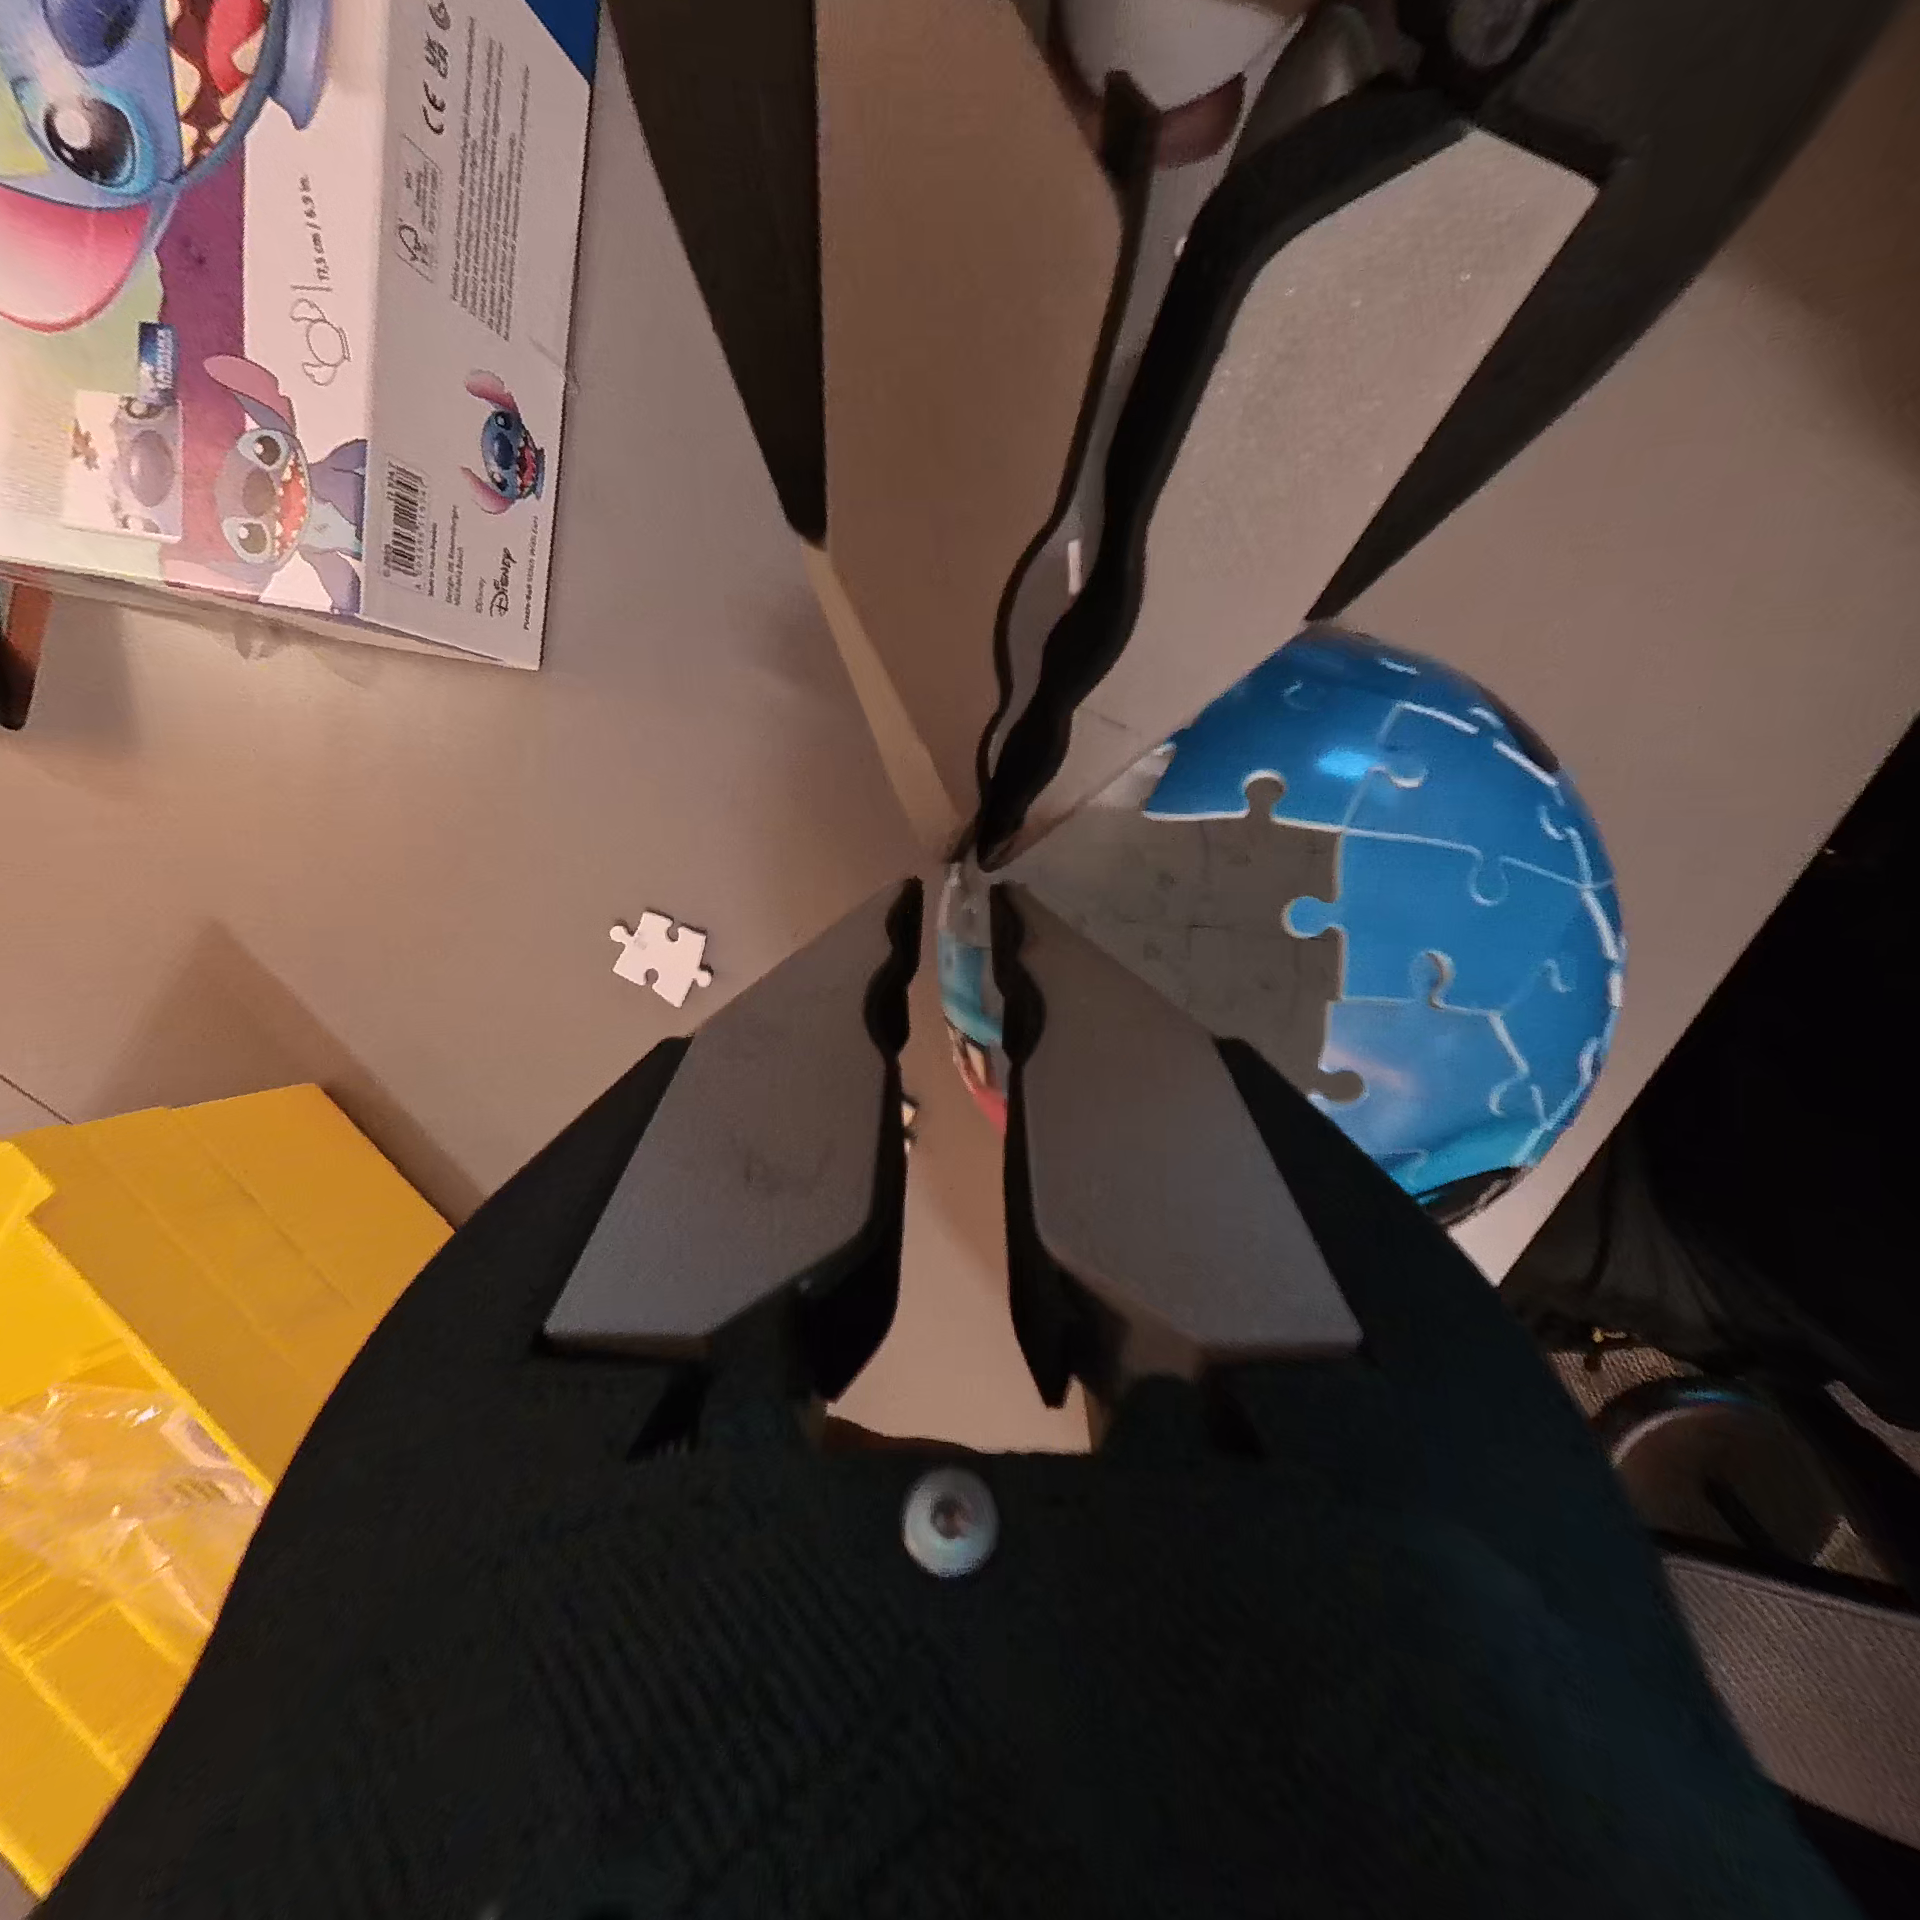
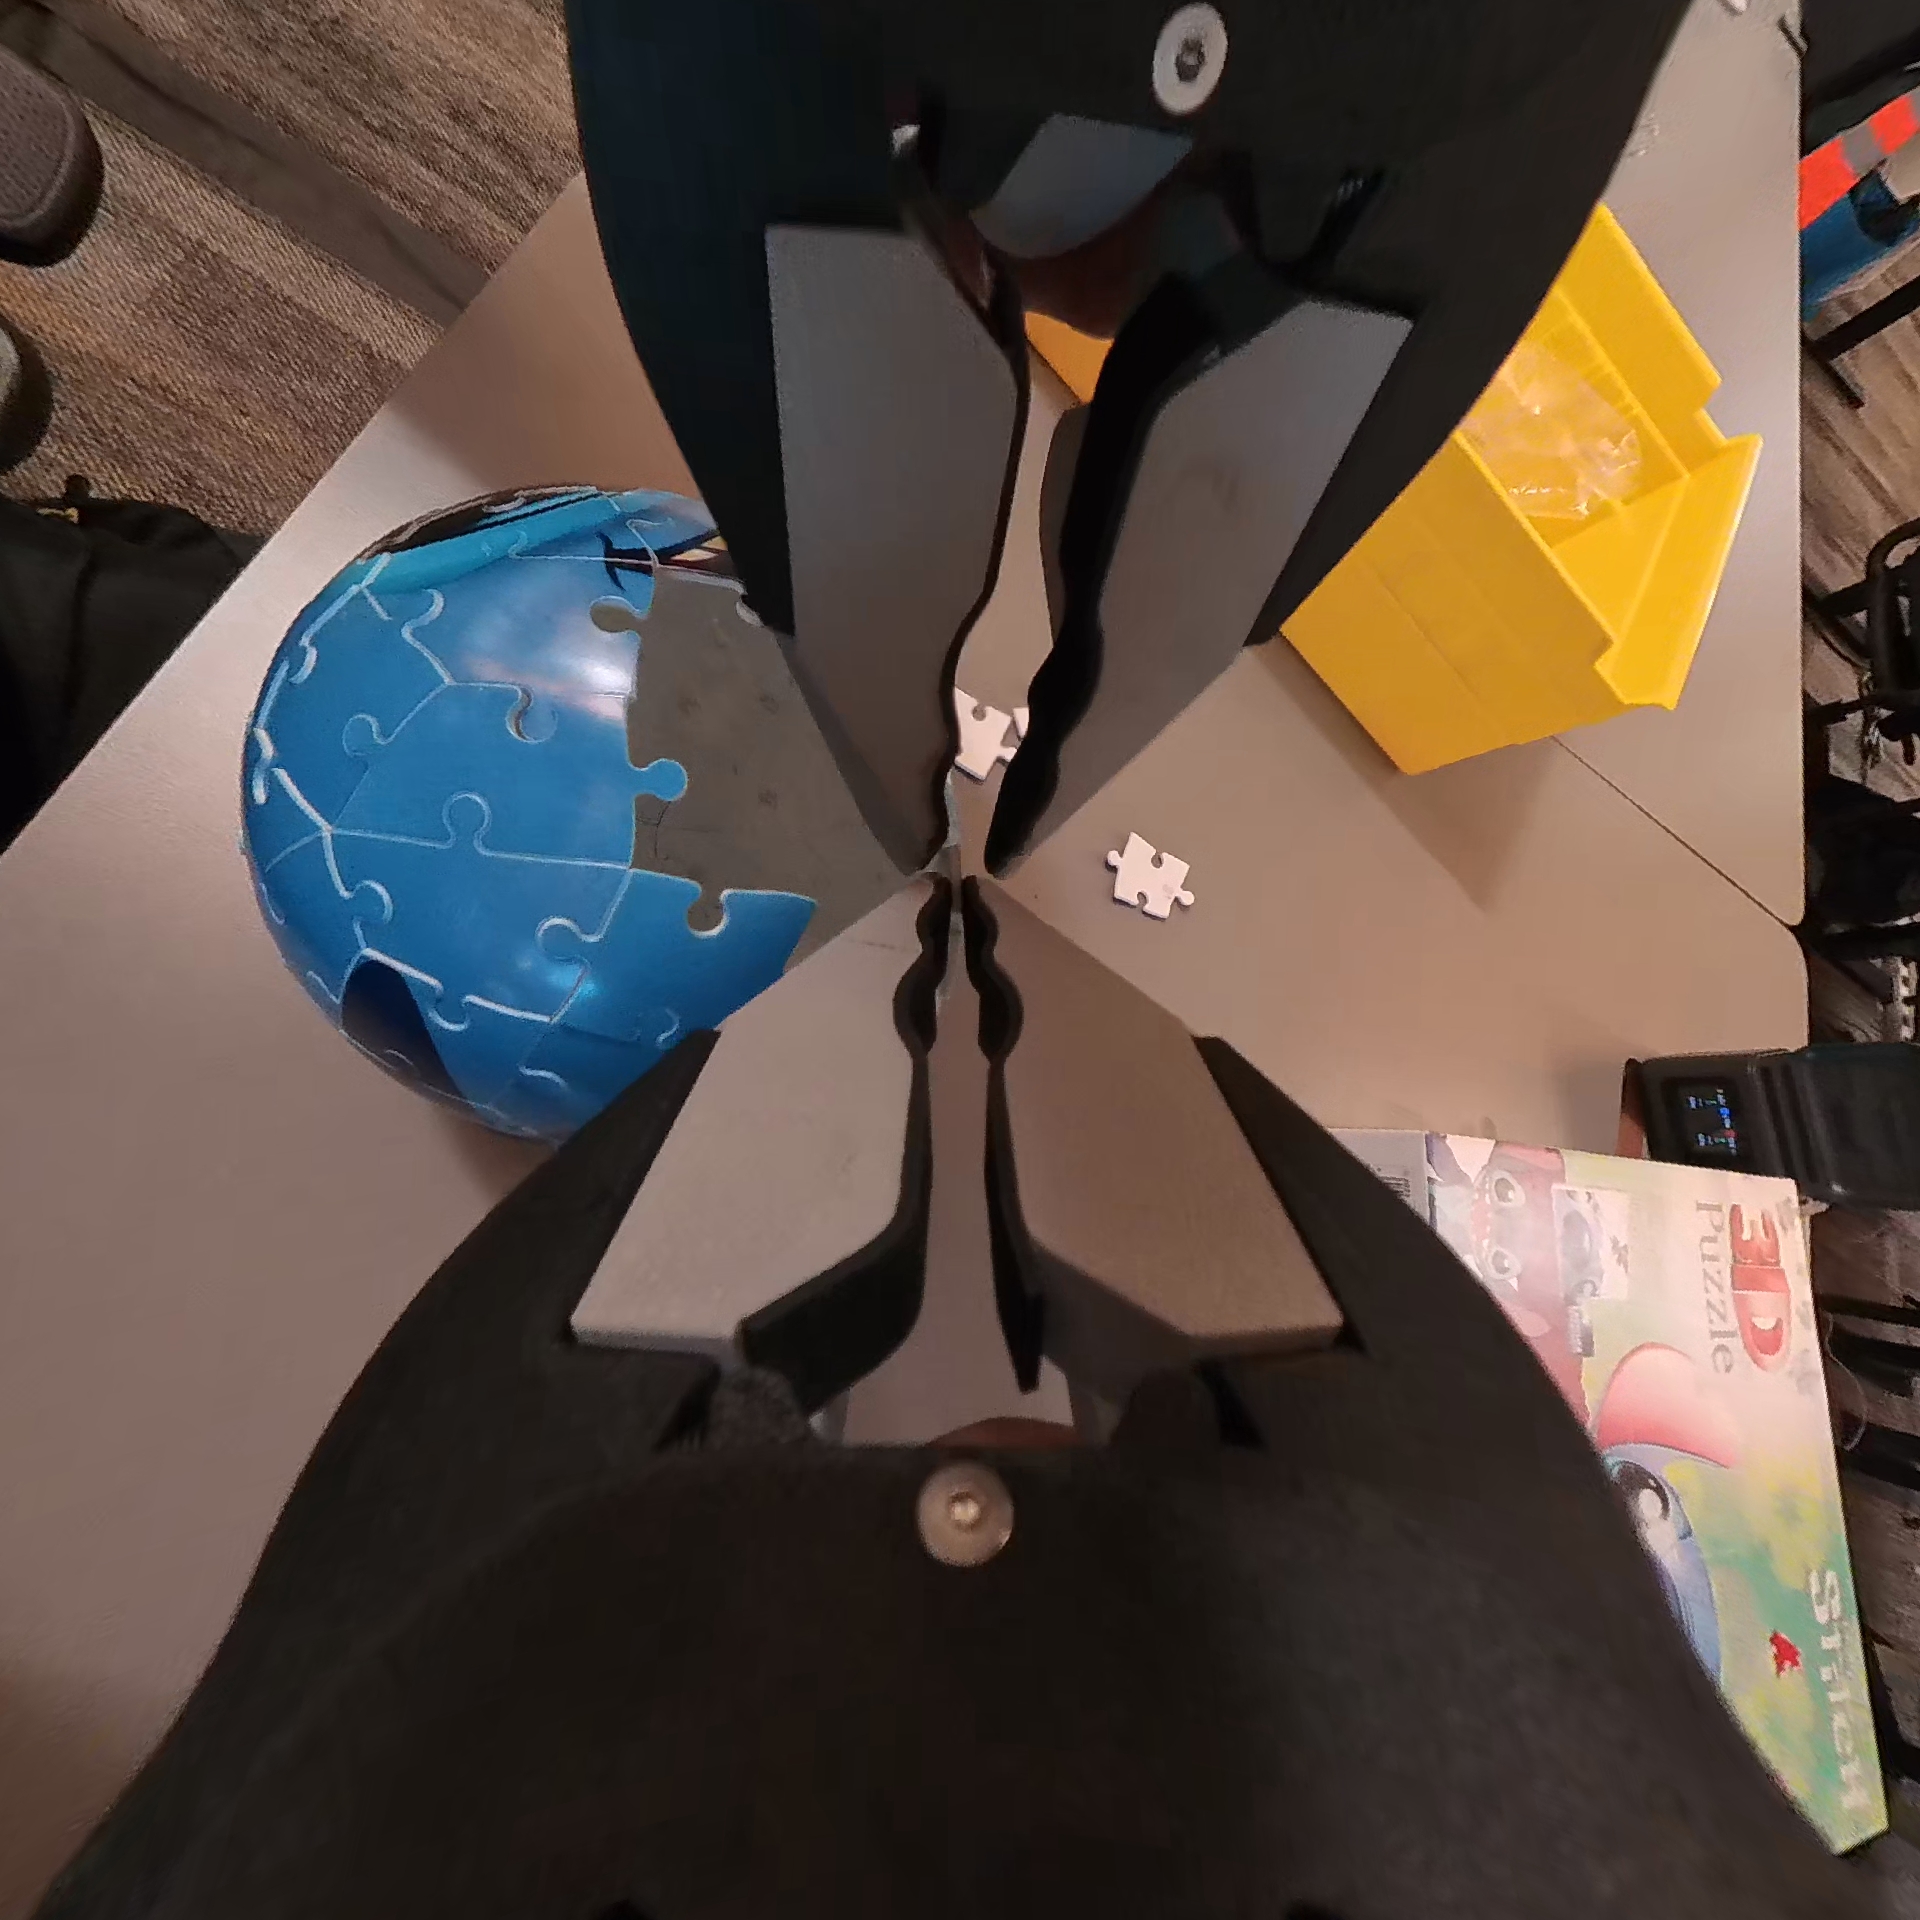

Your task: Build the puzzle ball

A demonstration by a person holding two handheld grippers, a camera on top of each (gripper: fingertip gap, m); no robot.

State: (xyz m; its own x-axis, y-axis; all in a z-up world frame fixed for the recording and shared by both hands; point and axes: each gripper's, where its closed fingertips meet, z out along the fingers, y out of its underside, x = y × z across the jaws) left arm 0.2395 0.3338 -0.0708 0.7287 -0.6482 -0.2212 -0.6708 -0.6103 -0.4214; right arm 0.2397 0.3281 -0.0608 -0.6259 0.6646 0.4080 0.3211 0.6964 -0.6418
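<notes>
The puzzle ball (image 1: pixel 1455 914) lies on the grey table. It is mostly blue, with a bare grey patch of shell where pieces are absent. It also shows in the right wrist view (image 2: pixel 447 810). My two grippers meet tip to tip above the table beside it. My right gripper (image 2: pixel 956 894) is shut, with a thin pale sliver (image 2: pixel 948 982) between its fingers that looks like a puzzle piece seen edge-on. It also shows in the left wrist view (image 1: pixel 982 847). My left gripper (image 1: pixel 956 888) stands slightly open at the right one's tips. Loose white pieces (image 2: pixel 1150 875) (image 2: pixel 982 736) lie face down.
The puzzle's box (image 1: pixel 260 312) lies flat on the table; it also shows in the right wrist view (image 2: pixel 1662 1403). A yellow bin (image 2: pixel 1507 582) holds a clear plastic bag. A black device (image 2: pixel 1766 1112) sits beside the box. The ball is close to the table edge (image 2: pixel 156 727).
</notes>
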